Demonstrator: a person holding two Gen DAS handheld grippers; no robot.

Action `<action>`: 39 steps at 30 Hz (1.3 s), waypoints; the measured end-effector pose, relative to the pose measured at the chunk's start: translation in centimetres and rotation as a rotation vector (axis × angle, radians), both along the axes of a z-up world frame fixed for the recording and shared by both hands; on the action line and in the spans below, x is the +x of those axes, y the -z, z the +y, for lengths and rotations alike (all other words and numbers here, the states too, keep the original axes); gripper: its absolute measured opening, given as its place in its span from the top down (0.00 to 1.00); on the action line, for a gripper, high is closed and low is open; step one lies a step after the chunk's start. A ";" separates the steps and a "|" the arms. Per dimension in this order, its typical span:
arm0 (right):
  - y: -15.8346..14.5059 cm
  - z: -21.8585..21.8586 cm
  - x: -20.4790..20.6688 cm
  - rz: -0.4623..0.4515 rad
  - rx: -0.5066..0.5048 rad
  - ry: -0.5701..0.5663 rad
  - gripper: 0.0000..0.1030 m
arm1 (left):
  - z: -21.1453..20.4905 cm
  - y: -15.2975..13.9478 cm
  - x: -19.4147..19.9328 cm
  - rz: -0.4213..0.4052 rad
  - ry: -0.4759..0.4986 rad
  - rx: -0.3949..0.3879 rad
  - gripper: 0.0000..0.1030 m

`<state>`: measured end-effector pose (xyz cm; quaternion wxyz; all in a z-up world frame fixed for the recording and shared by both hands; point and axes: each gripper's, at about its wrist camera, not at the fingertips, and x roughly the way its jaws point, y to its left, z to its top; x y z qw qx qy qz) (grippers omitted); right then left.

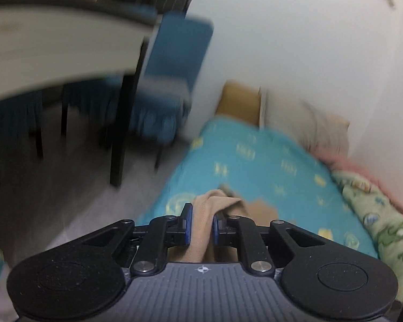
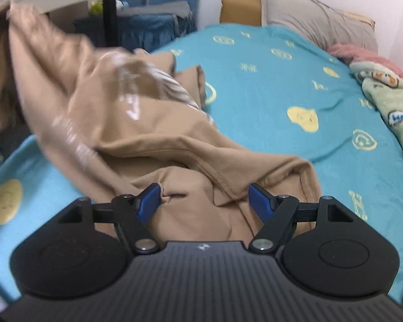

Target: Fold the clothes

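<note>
Cloth fills the near space of both views: a tan shirt [image 2: 153, 139] lies crumpled on a bed with a turquoise sheet [image 2: 268, 86], and each tool is at work on it.

At the left tool [image 1: 201, 221], a bunched fold of the shirt [image 1: 209, 214] runs straight up between the blue pads [image 1: 188, 222], which sit close together and pinch it. The fabric is gathered into a narrow rope there, and that part of the shirt appears lifted off the sheet; this looks like a grip meant to raise one edge so the garment can be shaken out or laid flat. The view is smeared, so which part of the shirt is pinched cannot be told.

At the right tool [image 2: 204, 201], the fingers [image 2: 258, 201] are spread wide, one on each side of a wrinkled hem, with cloth between them. The pads do not seem to press on the fabric, so it probably holds nothing yet; the stance suits reaching for a second corner.

Beyond the right tool, the shirt rises up and away to the left, its white print [image 2: 137, 94] blurred. Farther off on the right lie a green printed blanket [image 2: 389, 102] and a grey pillow [image 2: 317, 18] at the head of the bed. Folding proper seems not to have begun.
</note>
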<state>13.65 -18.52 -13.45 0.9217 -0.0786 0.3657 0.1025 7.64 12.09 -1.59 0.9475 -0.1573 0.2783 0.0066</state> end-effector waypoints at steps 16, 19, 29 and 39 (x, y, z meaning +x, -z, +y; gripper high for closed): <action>-3.7 -5.3 -0.6 -0.039 0.337 0.310 0.29 | -14.0 4.5 2.0 0.063 0.516 0.416 0.24; -3.6 -5.7 -0.8 -0.024 0.354 0.331 0.29 | -17.2 7.5 1.7 0.088 0.616 0.557 0.27; -3.1 -3.8 -0.5 -0.049 0.264 0.265 0.28 | -15.0 7.5 9.9 0.077 0.435 0.341 0.67; -0.5 0.8 1.7 -0.084 0.005 0.033 0.29 | -14.3 9.1 14.9 0.066 0.429 0.271 0.65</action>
